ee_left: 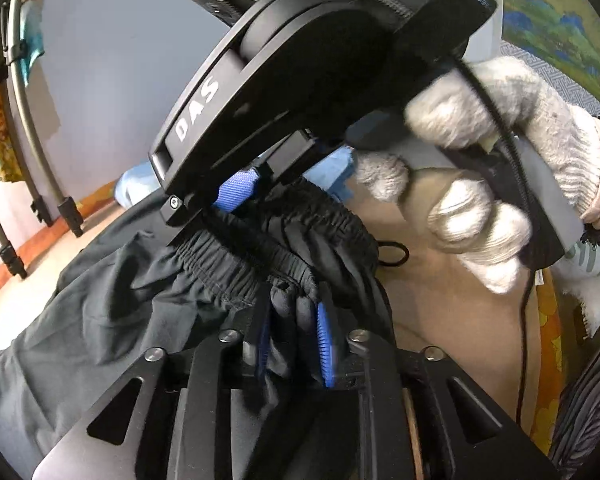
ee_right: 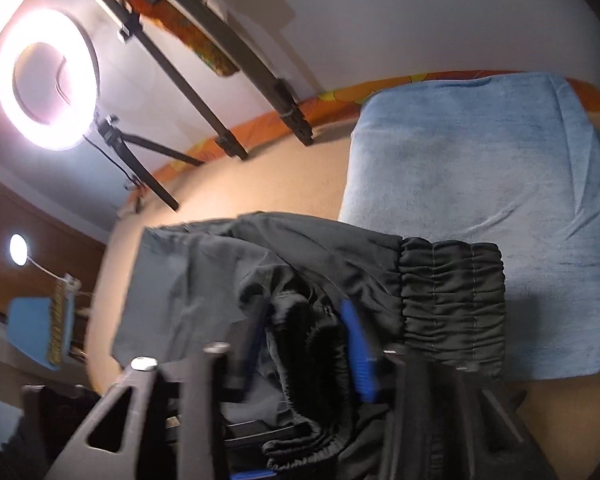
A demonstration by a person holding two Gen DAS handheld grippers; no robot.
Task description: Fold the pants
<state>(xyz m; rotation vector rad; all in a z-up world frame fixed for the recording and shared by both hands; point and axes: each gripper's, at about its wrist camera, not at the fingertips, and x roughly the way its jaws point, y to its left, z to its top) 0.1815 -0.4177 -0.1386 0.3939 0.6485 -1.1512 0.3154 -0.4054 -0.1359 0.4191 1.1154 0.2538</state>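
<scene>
Black pants (ee_left: pixel 112 292) with an elastic waistband (ee_left: pixel 236 256) lie bunched on a tan surface (ee_left: pixel 452 304). My left gripper (ee_left: pixel 294 328) is shut on a fold of the black fabric just below the waistband. My right gripper shows in the left wrist view (ee_left: pixel 240 196), held by a white-gloved hand (ee_left: pixel 496 148), shut on the waistband from above. In the right wrist view my right gripper (ee_right: pixel 304 336) is shut on gathered waistband fabric, with the pants (ee_right: pixel 204 272) spreading away and another stretch of waistband (ee_right: pixel 452 304) to the right.
A folded light-blue garment (ee_right: pixel 492 208) lies on the tan surface (ee_right: pixel 260 184) beyond the pants. Black tripod legs (ee_right: pixel 228 136) and a lit ring light (ee_right: pixel 48 80) stand at the far edge. Metal stand legs (ee_left: pixel 28 184) rise at the left.
</scene>
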